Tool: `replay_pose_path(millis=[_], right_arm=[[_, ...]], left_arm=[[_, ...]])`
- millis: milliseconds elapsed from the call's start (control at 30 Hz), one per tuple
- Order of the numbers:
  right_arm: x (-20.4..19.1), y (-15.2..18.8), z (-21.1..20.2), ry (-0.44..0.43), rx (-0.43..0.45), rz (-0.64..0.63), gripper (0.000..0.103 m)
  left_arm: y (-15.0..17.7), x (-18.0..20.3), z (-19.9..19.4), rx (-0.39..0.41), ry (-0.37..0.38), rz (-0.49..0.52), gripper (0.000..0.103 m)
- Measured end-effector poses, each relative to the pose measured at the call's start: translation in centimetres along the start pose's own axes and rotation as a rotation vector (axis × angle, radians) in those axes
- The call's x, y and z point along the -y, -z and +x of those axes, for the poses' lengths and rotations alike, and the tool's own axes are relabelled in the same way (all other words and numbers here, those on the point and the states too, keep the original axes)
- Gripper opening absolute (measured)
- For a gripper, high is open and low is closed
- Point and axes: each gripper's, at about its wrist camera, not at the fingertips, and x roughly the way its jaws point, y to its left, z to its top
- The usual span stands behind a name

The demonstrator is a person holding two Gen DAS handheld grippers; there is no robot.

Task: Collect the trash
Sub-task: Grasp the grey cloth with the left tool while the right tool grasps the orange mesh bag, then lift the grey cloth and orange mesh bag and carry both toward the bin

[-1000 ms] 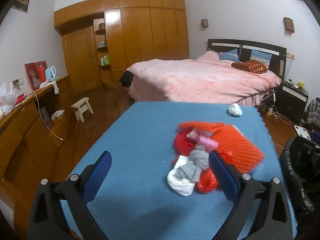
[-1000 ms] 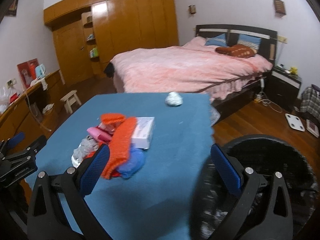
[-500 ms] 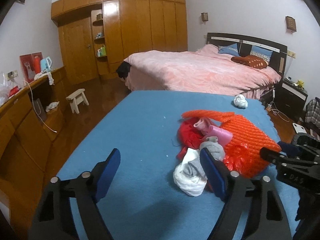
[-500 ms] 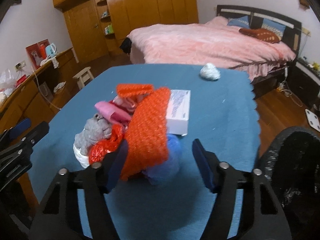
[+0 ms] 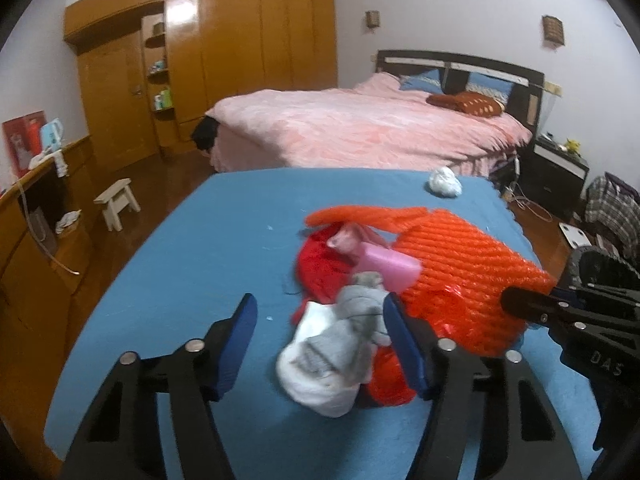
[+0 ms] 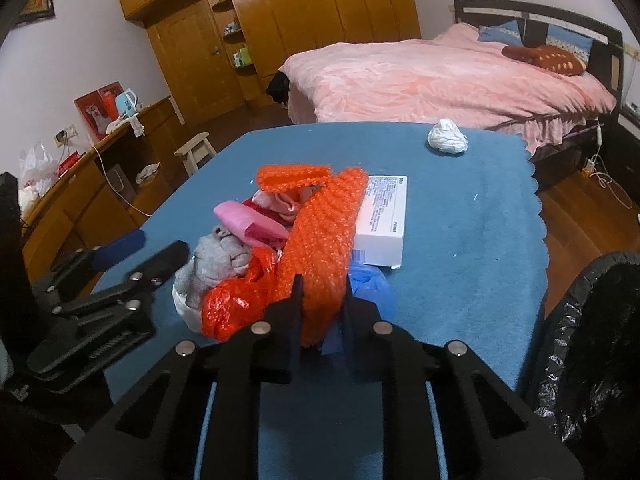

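The right gripper (image 6: 322,300) is pinching the near end of the orange bubble wrap (image 6: 320,240), its jaws having just been closing until narrow, with the wrap between them. In the left wrist view its black tip is coming in from 3 o'clock onto the same wrap.

The left gripper (image 5: 320,340) is standing half open, its jaws having just been closing. The grey-and-white sock bundle (image 5: 340,352) is lying between them, nearer the right pad; whether that pad is touching it I cannot tell, and the left pad is well clear, so nothing is being held there yet.

The trash is sitting in one heap on the blue table (image 6: 460,240), at about the middle of the right wrist view: the wrap on top, a red bag (image 6: 236,304) at its 8 o'clock, a pink piece (image 6: 248,220) at 10 o'clock, a white box (image 6: 380,220) at 2 o'clock and a blue bag (image 6: 372,284) at 4 o'clock. A white wad (image 6: 448,138) is lying apart, towards 1 o'clock near the far edge.

The bin (image 6: 600,320), lined with a black bag, is waiting beside the table at 4 o'clock.

By my reckoning the task is only starting: the first grab is being made, nothing is visibly lifted, and the whole heap plus the far wad is still waiting to be moved. What the bin already holds is not showing.
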Motion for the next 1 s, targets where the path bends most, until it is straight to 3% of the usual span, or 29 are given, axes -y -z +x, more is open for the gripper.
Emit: replay_pose_path(millis=[233, 367, 500, 1000], right_arm=[[0.6, 0.1, 0.3, -0.003, -0.008, 0.008, 0.016], [0.5, 0.0, 0.3, -0.009, -0.011, 0.002, 0.016], [0.2, -0.2, 0.0, -0.020, -0.007, -0.005, 0.016], [-1.6, -2.0, -3.9, -0.094, 0.081, -0.045, 0.015]], left_arm=[[0.4, 1.7, 1.9, -0.041, 0.027, 0.044, 0.059], [0.6, 1.8, 2.6, -0.057, 0.086, 0.035, 0.040], [0.4, 1.7, 2.2, -0.051, 0.091, 0.029, 0.034], [-2.8, -0.9, -4.0, 0.065, 0.088, -0.041, 0.033]])
